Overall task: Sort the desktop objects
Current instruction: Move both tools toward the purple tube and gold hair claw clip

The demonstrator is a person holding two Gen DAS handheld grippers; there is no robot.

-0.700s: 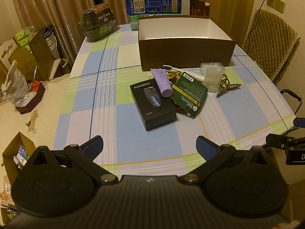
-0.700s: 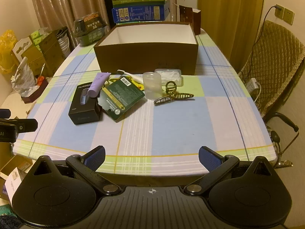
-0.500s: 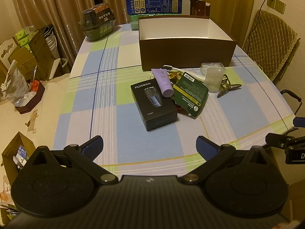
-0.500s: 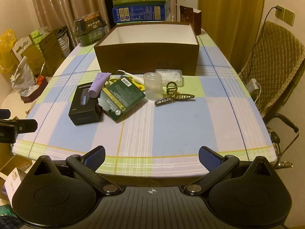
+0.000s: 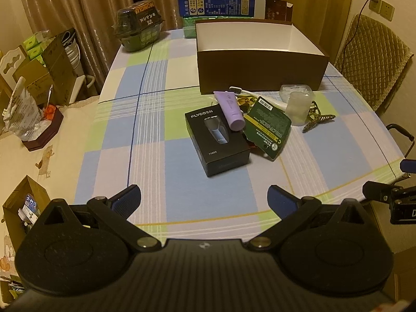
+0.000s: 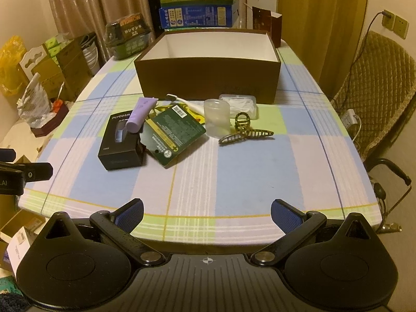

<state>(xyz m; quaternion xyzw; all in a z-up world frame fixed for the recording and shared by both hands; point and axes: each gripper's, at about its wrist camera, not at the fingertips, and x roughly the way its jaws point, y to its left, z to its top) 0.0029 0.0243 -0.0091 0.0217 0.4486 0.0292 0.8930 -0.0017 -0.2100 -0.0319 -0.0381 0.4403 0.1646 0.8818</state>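
A cluster of small items lies mid-table in front of an open brown box. A black shaver box has a purple tube leaning on it. Beside them lie a green card packet, a frosted plastic cup, a hair claw, a white toothbrush and a clear lidded case. My left gripper and right gripper hover open over the table's near edge, nothing between their fingers.
The checked tablecloth covers the table. Stacked cartons and a dark wrapped pack stand at the back. A quilted chair is to the right, cardboard boxes and bags on the left floor.
Both views have crept slightly closer to the table; the objects have not moved and both grippers stay open.
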